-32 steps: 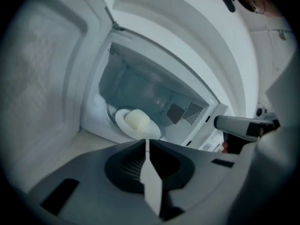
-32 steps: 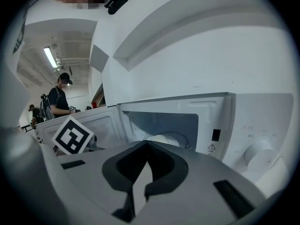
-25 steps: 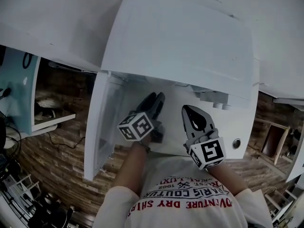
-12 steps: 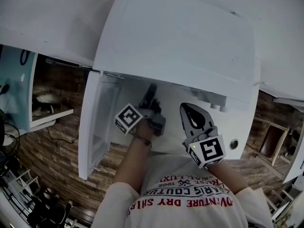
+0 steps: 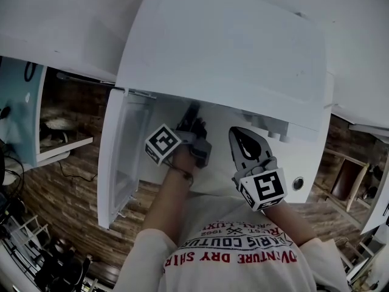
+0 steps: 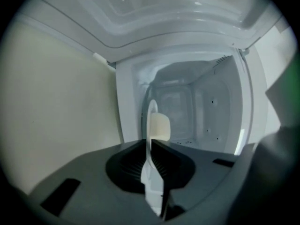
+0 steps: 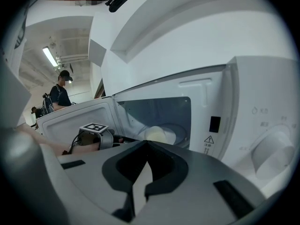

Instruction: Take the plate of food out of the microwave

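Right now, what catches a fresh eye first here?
The left gripper reaches into the open microwave; its jaws have just been closing and now pinch the rim of the plate, which bears a pale lump of food. The right gripper hangs outside, shut and empty.

1. microwave: white inside and out.
2. plate: white; food: pale cream.
3. left gripper, right gripper: dark grey; cubes: black-and-white square markers.
4. floor: brown wood planks.
5. shirt: white, red lettering.
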